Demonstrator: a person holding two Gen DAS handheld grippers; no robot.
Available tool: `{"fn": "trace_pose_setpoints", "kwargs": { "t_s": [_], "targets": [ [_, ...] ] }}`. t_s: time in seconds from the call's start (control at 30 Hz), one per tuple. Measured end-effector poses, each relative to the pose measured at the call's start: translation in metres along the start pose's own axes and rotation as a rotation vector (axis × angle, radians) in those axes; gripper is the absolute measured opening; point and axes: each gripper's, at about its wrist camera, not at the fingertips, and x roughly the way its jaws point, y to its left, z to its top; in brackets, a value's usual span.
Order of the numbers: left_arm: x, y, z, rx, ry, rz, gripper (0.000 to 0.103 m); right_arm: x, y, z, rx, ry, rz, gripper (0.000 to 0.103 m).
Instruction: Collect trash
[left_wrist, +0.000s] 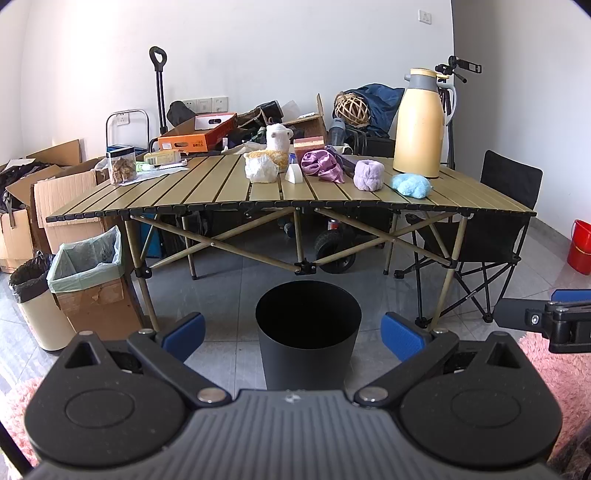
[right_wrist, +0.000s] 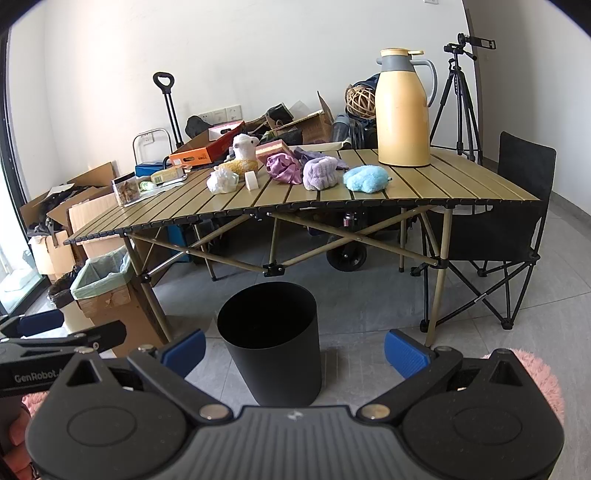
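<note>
Biggest thing here is the slatted folding table (left_wrist: 207, 192), filling the middle of both views. A black camp chair (left_wrist: 509, 229) is tucked in at its 3 o'clock end. On the floor in front, at about 6 o'clock from the table, stands an open black bin (left_wrist: 308, 336), upright, nothing visible in it. Over at 9 o'clock there's a cardboard box lined with a green bag (left_wrist: 88, 273).

On the tabletop: a tall yellow thermos (left_wrist: 421, 122) at the 3 o'clock end, a purple satin cloth (left_wrist: 321, 166) mid-table, a lilac fuzzy wad (left_wrist: 368, 174) and a blue fuzzy wad (left_wrist: 410, 184) side by side near the thermos, and a crumpled white wad (left_wrist: 260, 169) just in front of a plush alpaca (left_wrist: 277, 142).

Left gripper (left_wrist: 293, 332) and right gripper (right_wrist: 294, 350) both hang short of the table with jaws spread wide, nothing between them, the bin right ahead.
</note>
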Motion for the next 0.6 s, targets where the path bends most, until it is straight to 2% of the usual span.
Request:
{"fn": "trace_pose_setpoints", "kwargs": {
  "t_s": [0.6],
  "targets": [
    [-0.0002,-0.0030,0.0023,0.002,-0.002,-0.001,0.103,0.0006,-0.0015,0.0007,0.003,0.001,0.000,0.103]
  ]
}}
